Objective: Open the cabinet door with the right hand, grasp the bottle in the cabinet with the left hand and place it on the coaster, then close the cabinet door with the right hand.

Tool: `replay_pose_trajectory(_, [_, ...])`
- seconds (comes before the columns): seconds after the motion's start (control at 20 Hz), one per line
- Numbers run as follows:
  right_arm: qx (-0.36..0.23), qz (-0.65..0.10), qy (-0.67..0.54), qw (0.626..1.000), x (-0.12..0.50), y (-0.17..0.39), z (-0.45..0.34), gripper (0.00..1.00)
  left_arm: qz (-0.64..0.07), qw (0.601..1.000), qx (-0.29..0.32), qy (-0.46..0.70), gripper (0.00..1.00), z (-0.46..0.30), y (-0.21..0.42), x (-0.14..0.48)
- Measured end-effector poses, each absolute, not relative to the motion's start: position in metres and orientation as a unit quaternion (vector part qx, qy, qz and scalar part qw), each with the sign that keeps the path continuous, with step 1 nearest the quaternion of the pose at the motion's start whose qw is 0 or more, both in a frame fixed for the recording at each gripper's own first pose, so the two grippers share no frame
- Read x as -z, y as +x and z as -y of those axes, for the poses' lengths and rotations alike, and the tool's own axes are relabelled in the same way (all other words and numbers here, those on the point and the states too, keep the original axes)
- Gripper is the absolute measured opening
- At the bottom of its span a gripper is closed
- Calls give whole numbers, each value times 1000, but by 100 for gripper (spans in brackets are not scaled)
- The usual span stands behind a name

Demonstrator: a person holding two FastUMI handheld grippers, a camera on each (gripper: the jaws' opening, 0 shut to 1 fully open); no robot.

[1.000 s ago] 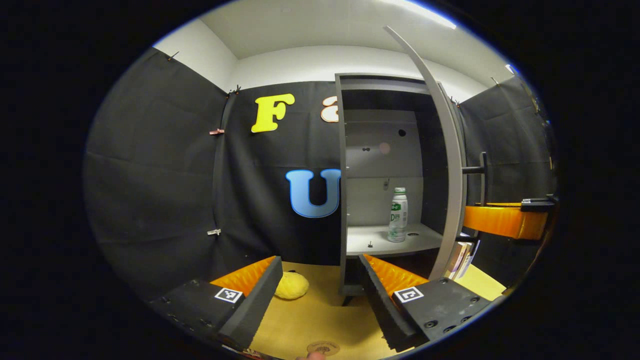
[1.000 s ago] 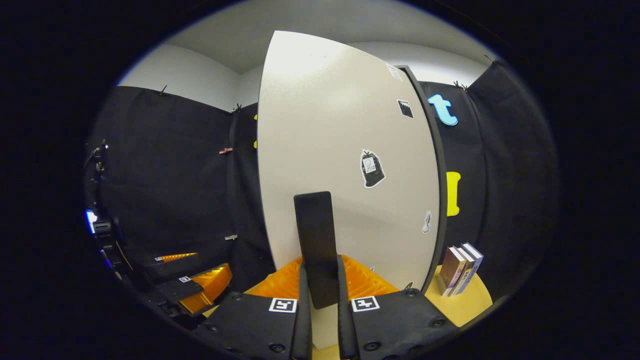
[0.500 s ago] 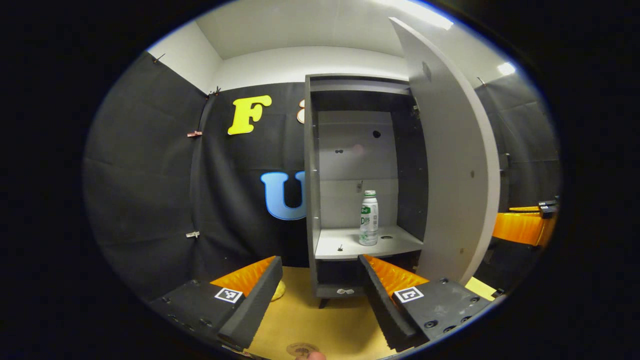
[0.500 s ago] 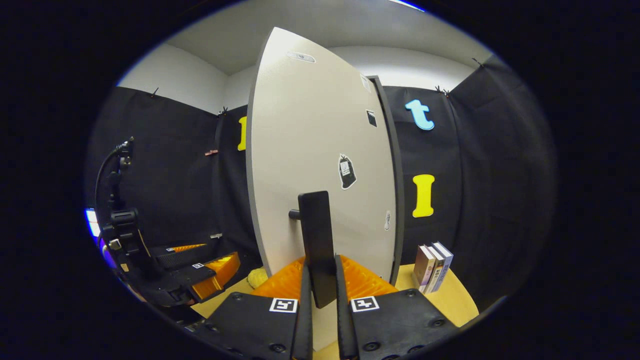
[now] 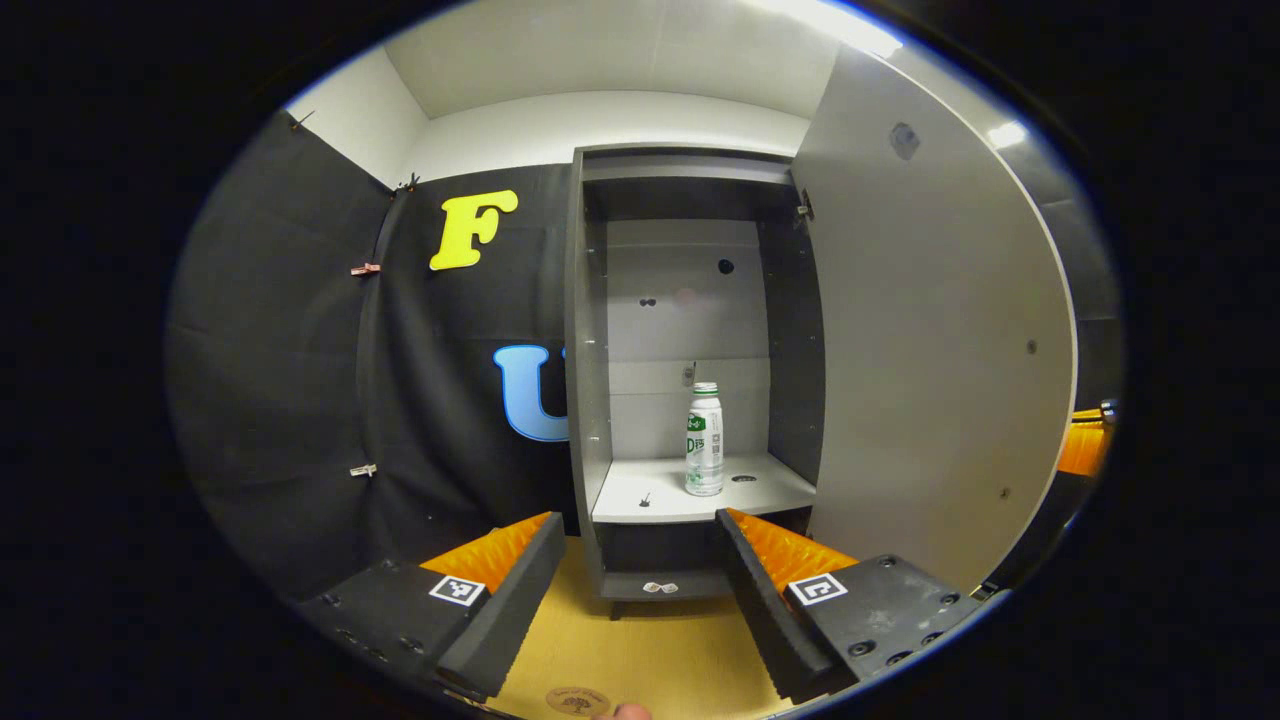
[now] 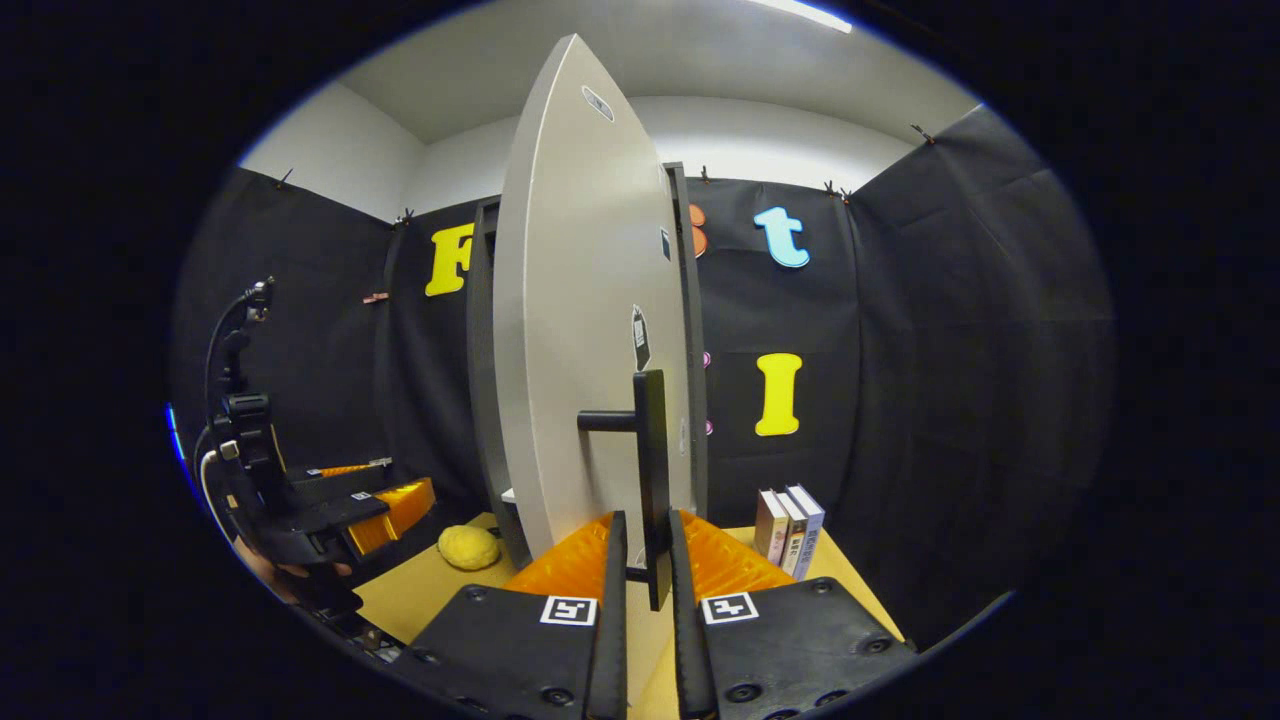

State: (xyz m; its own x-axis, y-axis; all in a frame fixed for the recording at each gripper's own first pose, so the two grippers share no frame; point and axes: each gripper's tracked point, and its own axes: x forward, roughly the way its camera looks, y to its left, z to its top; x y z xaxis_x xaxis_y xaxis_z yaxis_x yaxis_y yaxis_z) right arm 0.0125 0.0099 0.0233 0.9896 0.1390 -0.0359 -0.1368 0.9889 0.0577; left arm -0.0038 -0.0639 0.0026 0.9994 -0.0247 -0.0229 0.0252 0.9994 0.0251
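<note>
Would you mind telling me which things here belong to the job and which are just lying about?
Job: door, its handle in the right gripper, bottle, coaster, cabinet, left gripper.
Lying about: books, yellow ball.

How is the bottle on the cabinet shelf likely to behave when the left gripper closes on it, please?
The bottle stands tall and narrow on the shelf, so a nudge near its cap may tip it. Its round, smooth-looking body could slip or turn between the fingers. It looks like plastic, so probably not fragile.
</note>
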Motion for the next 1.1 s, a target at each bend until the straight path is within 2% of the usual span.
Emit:
replay_pose_trajectory(0.05, [-62,-19,29,997,-24,14,0,19,-11,1000,13,13,95,68,-2,-3])
replay_pose_trajectory(0.2, [-46,-18,38,998,-23,14,26,18,-8,1000,17,15,92,79,4,-7])
replay_pose_trajectory(0.25, [-50,-20,44,998,-24,13,27,18,-7,1000,20,15,95,85,6,-7])
replay_pose_trajectory(0.65, [-69,-33,56,995,-21,6,28,18,-3,999,42,16,92,119,29,-11])
replay_pose_trajectory(0.7, [-68,-35,59,995,-22,5,33,8,-1,999,45,19,92,123,36,-13])
replay_pose_trajectory(0.75, [-70,-35,60,995,-23,3,35,7,1,999,47,23,92,127,43,-15])
replay_pose_trajectory(0.8, [-67,-37,60,995,-22,-1,39,18,3,998,51,25,94,131,52,-16])
replay_pose_trajectory(0.85, [-65,-38,58,995,-22,-2,43,22,4,998,55,25,92,135,61,-17])
replay_pose_trajectory(0.95, [-53,-32,55,997,-26,-11,57,23,5,998,62,18,94,143,79,-17])
replay_pose_trajectory(1.05, [-28,-24,54,998,-27,-14,74,46,4,998,65,11,94,151,97,-17])
replay_pose_trajectory(1.1, [-13,-20,52,998,-28,-14,83,54,6,998,66,10,94,153,108,-18])
